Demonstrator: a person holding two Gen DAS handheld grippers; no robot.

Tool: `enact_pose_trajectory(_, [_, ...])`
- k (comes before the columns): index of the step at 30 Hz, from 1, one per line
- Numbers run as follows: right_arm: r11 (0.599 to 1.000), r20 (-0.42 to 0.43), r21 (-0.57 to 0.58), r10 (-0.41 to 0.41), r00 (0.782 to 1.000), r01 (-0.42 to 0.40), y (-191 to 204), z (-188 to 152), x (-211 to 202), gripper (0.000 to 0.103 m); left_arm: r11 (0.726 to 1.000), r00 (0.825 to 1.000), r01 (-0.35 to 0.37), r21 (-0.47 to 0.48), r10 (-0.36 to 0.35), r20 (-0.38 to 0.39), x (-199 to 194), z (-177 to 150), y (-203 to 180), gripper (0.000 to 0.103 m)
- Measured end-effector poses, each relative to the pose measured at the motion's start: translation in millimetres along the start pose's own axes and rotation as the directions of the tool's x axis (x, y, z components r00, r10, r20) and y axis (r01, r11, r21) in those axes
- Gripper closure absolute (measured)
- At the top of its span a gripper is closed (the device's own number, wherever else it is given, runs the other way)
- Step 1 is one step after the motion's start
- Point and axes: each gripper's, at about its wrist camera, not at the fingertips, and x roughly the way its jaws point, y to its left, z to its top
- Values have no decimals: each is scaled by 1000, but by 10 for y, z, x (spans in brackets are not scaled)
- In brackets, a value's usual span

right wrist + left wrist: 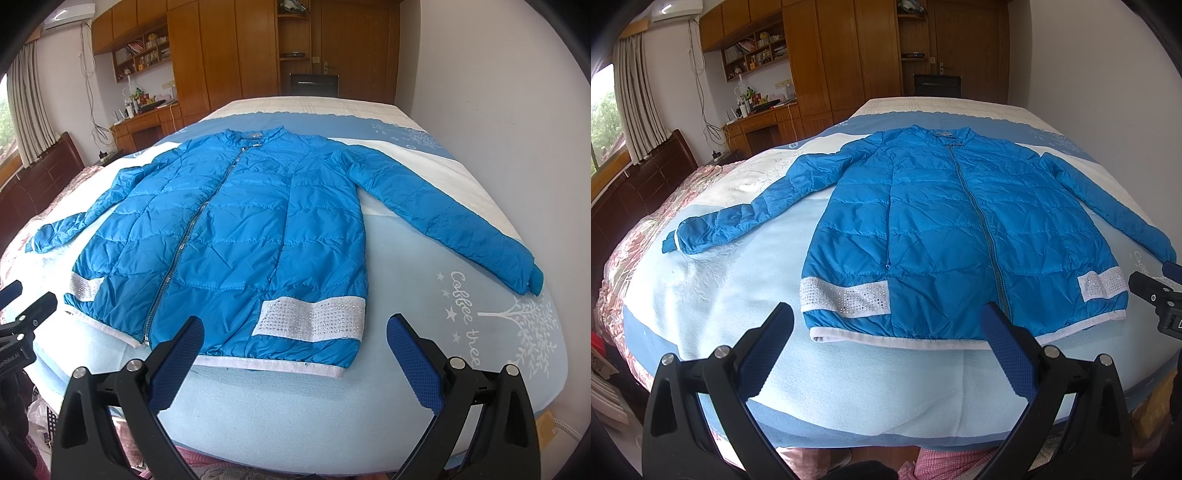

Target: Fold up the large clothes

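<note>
A blue quilted jacket lies flat and zipped on the bed, collar far, white hem near, both sleeves spread outward. It also shows in the right wrist view. My left gripper is open and empty, hovering just before the hem, left of the zipper. My right gripper is open and empty, just before the hem's right part by the white studded band. The right gripper's body shows at the left wrist view's right edge; the left gripper's body shows at the right wrist view's left edge.
The bed has a light blue blanket and a pink floral quilt at the left. A white wall runs along the bed's right side. Wooden wardrobes, a desk and a dark chair stand beyond the bed.
</note>
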Motion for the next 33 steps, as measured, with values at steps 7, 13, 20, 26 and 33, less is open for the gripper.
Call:
enact_pose_trajectory(7, [1000, 1, 0, 0, 1000, 0, -1, -3, 6, 4, 1000, 1000, -1, 0, 1, 1, 0, -1, -2, 3])
enact_pose_trajectory(13, [1000, 1, -1, -1, 1000, 1, 6, -9, 5, 4, 1000, 1000, 0, -1, 0, 0, 0, -1, -1, 3])
enact_pose_trajectory(20, [1000, -1, -3, 1, 1000, -1, 3, -3, 8, 4, 1000, 1000, 0, 0, 0, 0, 5, -3, 6, 3])
enact_pose_trajectory(26, [1000, -1, -4, -1, 1000, 1, -4, 8, 9, 4, 1000, 1000, 0, 0, 0, 0, 8, -6, 10, 3])
enact_pose_trajectory(33, [1000, -1, -3, 0, 1000, 0, -5, 1, 16, 4, 1000, 1000, -1, -1, 1, 0, 4, -3, 6, 3])
